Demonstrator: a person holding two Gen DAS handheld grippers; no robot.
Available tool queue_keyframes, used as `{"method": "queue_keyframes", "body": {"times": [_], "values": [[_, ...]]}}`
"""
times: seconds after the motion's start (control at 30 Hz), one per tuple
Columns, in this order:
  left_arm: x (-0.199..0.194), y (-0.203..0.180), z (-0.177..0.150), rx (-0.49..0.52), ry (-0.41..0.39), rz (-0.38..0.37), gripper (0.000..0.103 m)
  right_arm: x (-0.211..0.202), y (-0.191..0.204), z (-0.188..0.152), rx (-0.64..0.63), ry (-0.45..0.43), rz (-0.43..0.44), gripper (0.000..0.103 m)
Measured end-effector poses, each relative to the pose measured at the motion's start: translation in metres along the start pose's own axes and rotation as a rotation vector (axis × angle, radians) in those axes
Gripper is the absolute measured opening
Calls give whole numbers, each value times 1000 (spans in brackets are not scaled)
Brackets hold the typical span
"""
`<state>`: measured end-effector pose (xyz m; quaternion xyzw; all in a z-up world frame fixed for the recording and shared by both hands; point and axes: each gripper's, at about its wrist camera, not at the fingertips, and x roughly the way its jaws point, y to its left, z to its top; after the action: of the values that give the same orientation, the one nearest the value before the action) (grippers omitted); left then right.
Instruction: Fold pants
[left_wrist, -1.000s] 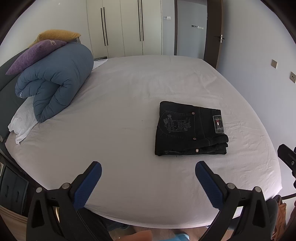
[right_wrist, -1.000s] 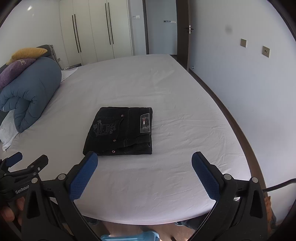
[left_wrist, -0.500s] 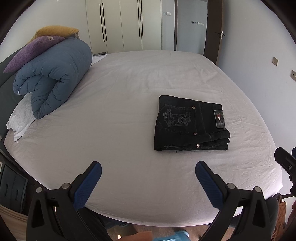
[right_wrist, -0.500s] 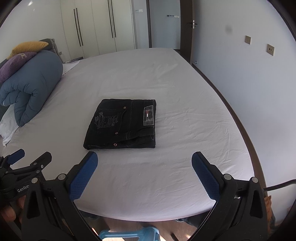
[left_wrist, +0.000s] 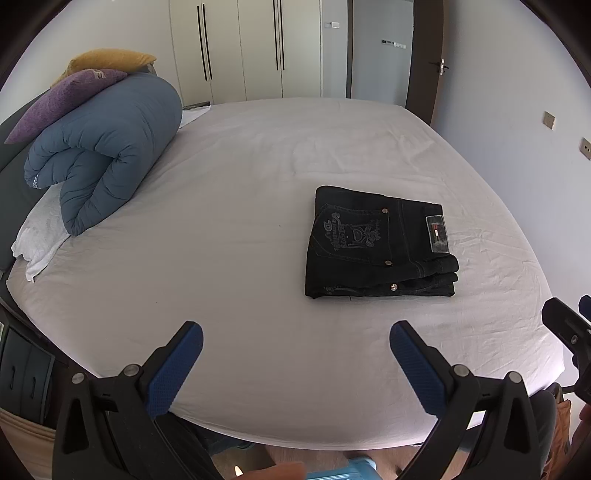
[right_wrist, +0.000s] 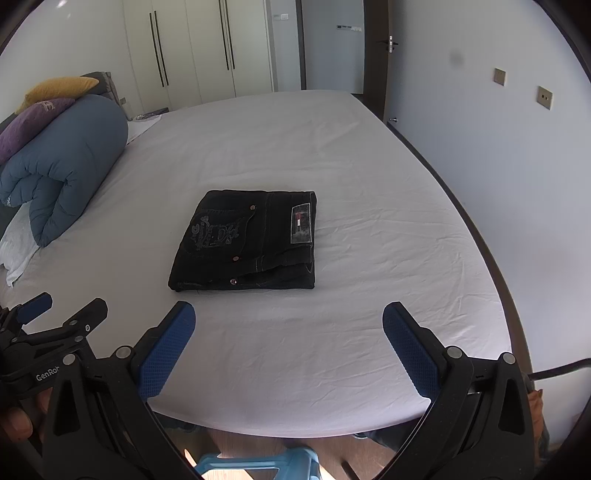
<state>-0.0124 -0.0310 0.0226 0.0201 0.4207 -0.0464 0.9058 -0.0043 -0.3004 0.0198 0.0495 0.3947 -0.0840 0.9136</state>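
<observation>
Black jeans (left_wrist: 376, 243) lie folded into a compact rectangle on the white bed sheet (left_wrist: 236, 221), back pocket embroidery and label facing up. They also show in the right wrist view (right_wrist: 247, 242). My left gripper (left_wrist: 295, 339) is open and empty, held off the near bed edge, left of the jeans. My right gripper (right_wrist: 288, 328) is open and empty, also near the bed's front edge, facing the jeans. The left gripper shows at the left edge of the right wrist view (right_wrist: 55, 325).
A rolled blue duvet (left_wrist: 107, 147) with purple and yellow pillows (left_wrist: 70, 99) lies at the bed's left end. White wardrobes (left_wrist: 258, 48) and a door stand behind. A wall runs along the bed's right side. A light blue stool (right_wrist: 258, 463) stands on the floor below.
Both grippers have risen and tilted slightly, so the bed and jeans sit lower and a bit nearer in view. The jeans have not moved. Both jaws stay open.
</observation>
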Motion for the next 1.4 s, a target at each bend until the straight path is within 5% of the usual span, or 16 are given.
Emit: {"method": "queue_keyframes", "body": {"times": [1.4], "values": [[0,-3,-9,-4,9,1,103,6,9,-8,-5,16,11,103]]}}
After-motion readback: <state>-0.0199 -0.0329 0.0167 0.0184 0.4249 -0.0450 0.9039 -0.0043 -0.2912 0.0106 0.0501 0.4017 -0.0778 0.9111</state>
